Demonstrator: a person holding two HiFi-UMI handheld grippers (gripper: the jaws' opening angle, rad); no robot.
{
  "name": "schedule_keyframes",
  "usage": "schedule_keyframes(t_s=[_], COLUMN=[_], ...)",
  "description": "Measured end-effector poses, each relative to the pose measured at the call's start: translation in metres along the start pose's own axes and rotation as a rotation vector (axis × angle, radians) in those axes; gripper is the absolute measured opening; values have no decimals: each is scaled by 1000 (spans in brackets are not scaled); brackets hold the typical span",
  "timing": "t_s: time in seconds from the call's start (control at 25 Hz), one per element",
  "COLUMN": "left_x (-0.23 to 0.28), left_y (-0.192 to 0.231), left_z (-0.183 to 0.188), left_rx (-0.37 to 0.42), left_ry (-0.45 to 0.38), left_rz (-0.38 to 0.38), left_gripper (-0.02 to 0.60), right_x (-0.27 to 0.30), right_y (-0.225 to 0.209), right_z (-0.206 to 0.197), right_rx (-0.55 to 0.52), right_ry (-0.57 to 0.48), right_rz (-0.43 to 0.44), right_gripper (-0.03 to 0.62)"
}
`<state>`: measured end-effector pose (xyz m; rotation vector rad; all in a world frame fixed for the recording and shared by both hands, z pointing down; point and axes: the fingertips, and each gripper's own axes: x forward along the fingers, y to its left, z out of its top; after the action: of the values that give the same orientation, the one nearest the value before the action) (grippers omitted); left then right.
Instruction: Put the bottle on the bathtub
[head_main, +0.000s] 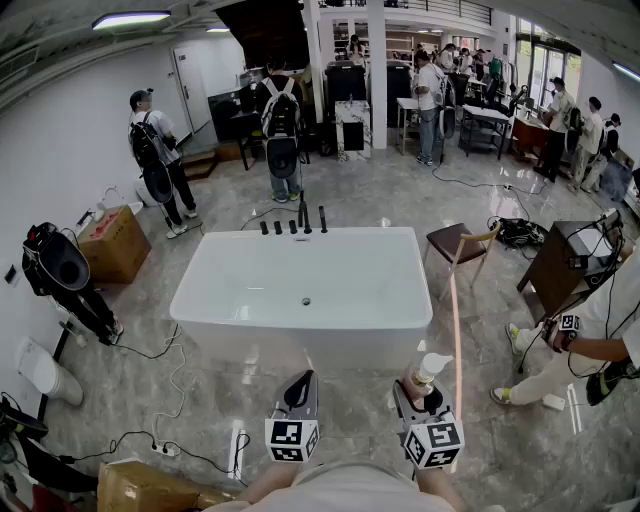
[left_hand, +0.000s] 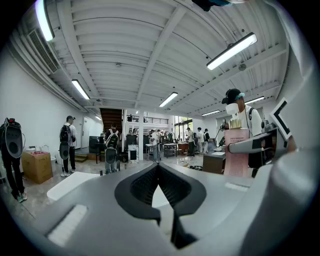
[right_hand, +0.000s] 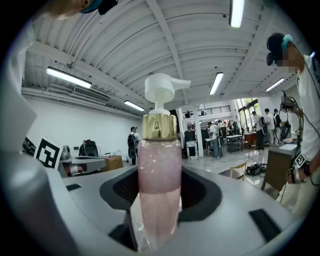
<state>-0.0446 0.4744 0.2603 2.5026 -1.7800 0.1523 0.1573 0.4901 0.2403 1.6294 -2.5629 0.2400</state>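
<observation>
A clear bottle (right_hand: 159, 165) of pink liquid, with a gold collar and a white pump head, is being held upright between the jaws of the right gripper (head_main: 420, 395), which are being pressed against its lower body on both sides. The bottle is being kept low and close to the person, just short of the near rim of a white freestanding bathtub (head_main: 205, 290) and not yet over it. The left gripper (head_main: 303, 380) is being held alongside, near the right one, with its jaws brought together and nothing between them. To do this step well, the bottle would probably need to be carried forward while being kept upright, lowered until its base is sitting flat on the tub's rim, and only then let go. The rim looks glossy and fairly narrow, so a tilted or off-centre landing could send the bottle sliding into the basin or onto the floor. The far ledge looks wider, but it is being taken up by a row of dark tap fittings (head_main: 300, 222). The tub is standing on a pale marbled floor (head_main: 210, 410), across which cables (head_main: 172, 385) are being trailed. A cardboard box (head_main: 112, 243) is lying to the left, and a wooden chair (head_main: 458, 245) is standing to the right. Several people are standing around the large white room, which is being lit by ceiling strip lights.
</observation>
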Motion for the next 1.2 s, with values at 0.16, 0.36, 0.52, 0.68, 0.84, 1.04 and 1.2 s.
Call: schedule_keyframes(t_s=[0.16, 0.36, 0.52, 0.68, 0.84, 1.04, 1.2], left_x=[-3, -3, -3, -3, -2, -7, -9], left_y=[3, 8, 10, 13, 18, 41, 60], left_z=[-7, -5, -4, -6, -8, -9, -12], left_rx=[2, 3, -3, -3, -5, -7, -9], left_ry=[6, 14, 17, 16, 22, 24, 26], left_rz=[6, 2, -1, -7, -16, -24, -35], left_gripper=[9, 9, 9, 9, 9, 9, 9], right_x=[-1, 3, 3, 5, 9, 20, 31], right_y=[3, 6, 8, 9, 12, 29, 43], right_z=[-3, 2, 1, 1, 0, 3, 4], right_rx=[-22, -21, -17, -2, -4, -4, -5], right_ry=[-4, -1, 7, 6, 9, 2, 1], right_rz=[-3, -2, -6, -9, -20, -36, -51], right_gripper=[221, 221, 221, 221, 221, 221, 221])
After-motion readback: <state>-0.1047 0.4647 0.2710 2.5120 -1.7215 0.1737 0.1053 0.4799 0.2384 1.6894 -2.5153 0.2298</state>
